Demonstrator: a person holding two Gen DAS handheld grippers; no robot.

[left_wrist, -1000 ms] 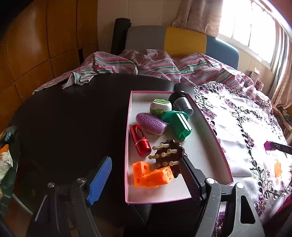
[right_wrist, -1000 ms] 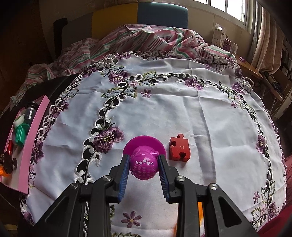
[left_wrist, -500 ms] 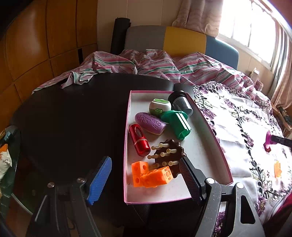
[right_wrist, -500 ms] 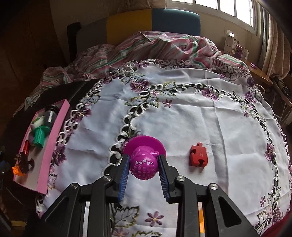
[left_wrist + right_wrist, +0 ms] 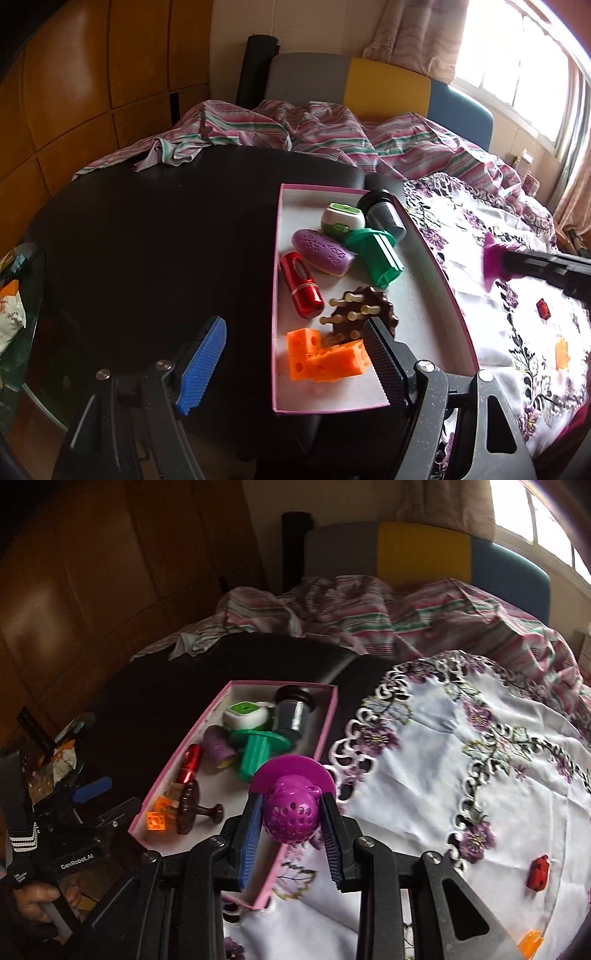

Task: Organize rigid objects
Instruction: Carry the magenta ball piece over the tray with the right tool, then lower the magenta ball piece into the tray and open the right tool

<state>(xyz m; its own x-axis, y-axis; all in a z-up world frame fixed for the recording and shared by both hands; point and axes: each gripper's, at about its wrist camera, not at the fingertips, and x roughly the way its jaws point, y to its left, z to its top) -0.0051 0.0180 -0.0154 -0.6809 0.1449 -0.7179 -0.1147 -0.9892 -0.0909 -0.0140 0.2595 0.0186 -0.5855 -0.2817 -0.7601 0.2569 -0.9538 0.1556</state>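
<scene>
Six toys are already laid in the pink box (image 5: pixel 325 723). A purple toy (image 5: pixel 291 814) is gripped by the right gripper (image 5: pixel 291 821) above it. The left gripper (image 5: pixel 295 363) is held open, empty. A red puzzle piece (image 5: pixel 538 872) and an orange block (image 5: pixel 531 943) are left on the tablecloth (image 5: pixel 461 775).

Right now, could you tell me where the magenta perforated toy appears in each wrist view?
Left wrist: magenta perforated toy at right edge, on the right gripper's tip above the embroidered cloth.
Right wrist: lower centre, clamped between the pads.
Shared landmark: pink tray holding the green piece.
</scene>
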